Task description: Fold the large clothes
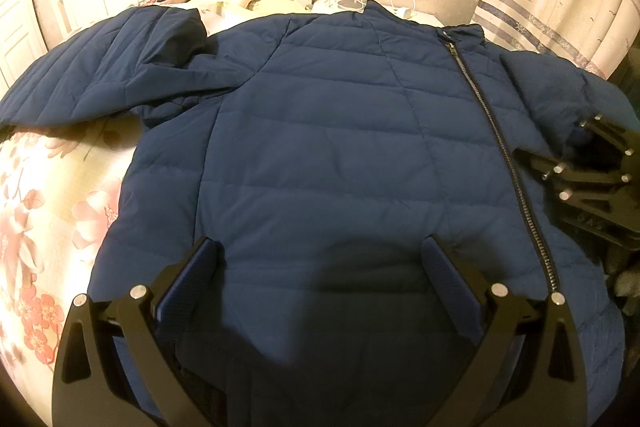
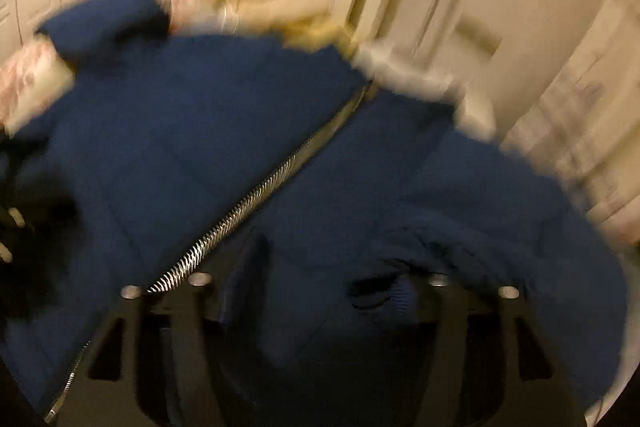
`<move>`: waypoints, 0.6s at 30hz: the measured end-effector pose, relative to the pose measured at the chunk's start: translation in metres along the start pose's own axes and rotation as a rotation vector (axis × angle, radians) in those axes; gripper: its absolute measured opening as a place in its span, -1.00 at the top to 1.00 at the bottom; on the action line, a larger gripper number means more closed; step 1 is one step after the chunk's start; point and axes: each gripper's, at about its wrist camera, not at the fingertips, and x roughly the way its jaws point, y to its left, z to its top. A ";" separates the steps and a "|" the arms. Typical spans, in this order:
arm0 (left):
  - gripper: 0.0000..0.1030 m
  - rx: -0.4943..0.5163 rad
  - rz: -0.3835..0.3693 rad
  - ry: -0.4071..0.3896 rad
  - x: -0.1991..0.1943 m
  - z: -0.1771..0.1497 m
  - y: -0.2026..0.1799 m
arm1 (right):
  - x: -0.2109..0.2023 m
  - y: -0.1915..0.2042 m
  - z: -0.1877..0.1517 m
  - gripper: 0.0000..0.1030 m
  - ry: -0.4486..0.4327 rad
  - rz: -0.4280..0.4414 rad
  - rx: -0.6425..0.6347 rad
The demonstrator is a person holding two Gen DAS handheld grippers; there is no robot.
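A dark blue quilted puffer jacket (image 1: 320, 147) with a silver metal zipper (image 1: 500, 147) lies spread front-up on a bed covered by a pink floral sheet (image 1: 48, 227). The left gripper (image 1: 320, 259) hovers over its hem, fingers (image 1: 200, 267) spread wide with only fabric beneath them. The right gripper (image 2: 320, 287), blurred, shows parted fingers over the jacket beside the zipper; whether they pinch cloth cannot be told. Raised lettering on its body, seen from the left wrist, is unreadable.
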 end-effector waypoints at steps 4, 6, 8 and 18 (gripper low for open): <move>-0.96 0.001 0.001 -0.001 0.001 -0.001 0.000 | -0.005 -0.019 -0.010 -0.68 0.059 0.120 0.088; -0.96 -0.001 -0.002 0.000 0.001 0.000 0.001 | -0.017 -0.028 -0.014 -0.68 0.091 0.155 0.146; -0.96 -0.001 -0.002 -0.001 0.001 0.000 0.000 | -0.047 -0.030 -0.025 -0.68 0.035 0.182 0.187; -0.96 0.008 0.009 0.002 0.002 0.000 0.000 | -0.143 -0.136 -0.122 -0.68 -0.213 0.032 0.738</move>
